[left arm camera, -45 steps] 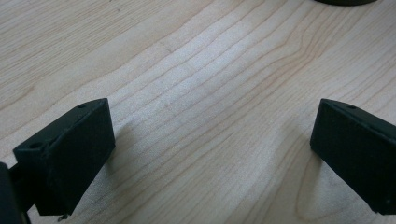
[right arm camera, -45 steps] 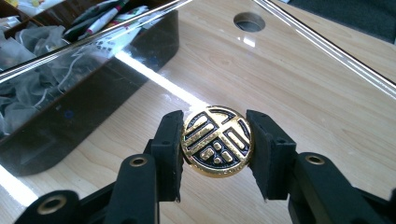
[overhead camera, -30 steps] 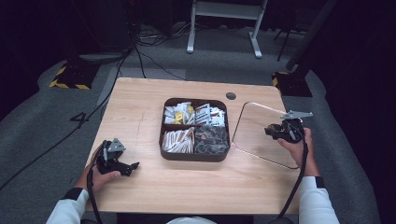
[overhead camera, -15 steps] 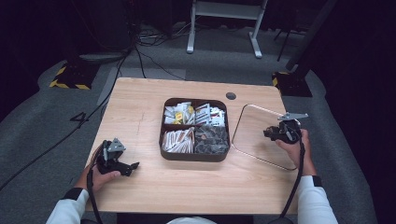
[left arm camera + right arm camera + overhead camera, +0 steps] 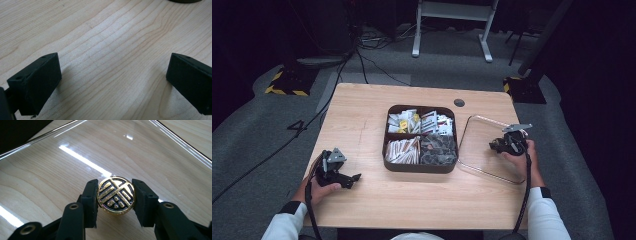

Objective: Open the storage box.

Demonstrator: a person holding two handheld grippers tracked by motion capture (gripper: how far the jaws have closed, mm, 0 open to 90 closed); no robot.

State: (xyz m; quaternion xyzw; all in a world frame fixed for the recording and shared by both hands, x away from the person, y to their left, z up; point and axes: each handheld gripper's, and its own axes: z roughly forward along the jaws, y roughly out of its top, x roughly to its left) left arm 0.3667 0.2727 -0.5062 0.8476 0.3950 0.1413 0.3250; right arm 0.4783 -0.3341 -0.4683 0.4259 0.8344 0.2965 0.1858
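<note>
- Step in hand, as I read it: the clear lid (image 5: 486, 150), taken off the box (image 5: 421, 170), is being laid on the table (image 5: 362, 115) at the right of the high view.
- Next move likely calls for loosening the knob (image 5: 116, 195) once the lid rests flat.
- Right gripper (image 5: 116, 196): jaws about half closed, clamped on the gold-and-black knob at the lid's centre.
- Left gripper (image 5: 112, 80): jaws wide apart, empty, over bare wood at lower left.

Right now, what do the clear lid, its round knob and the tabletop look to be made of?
Lid: clear glass or plastic, glossy; wood grain shows through and light streaks glare on it.
Knob: apparently metal, shiny gold relief on black, gripped by the right claw.
Tabletop: pale wood or wood-look laminate, matte, with visible grain lines.
</note>
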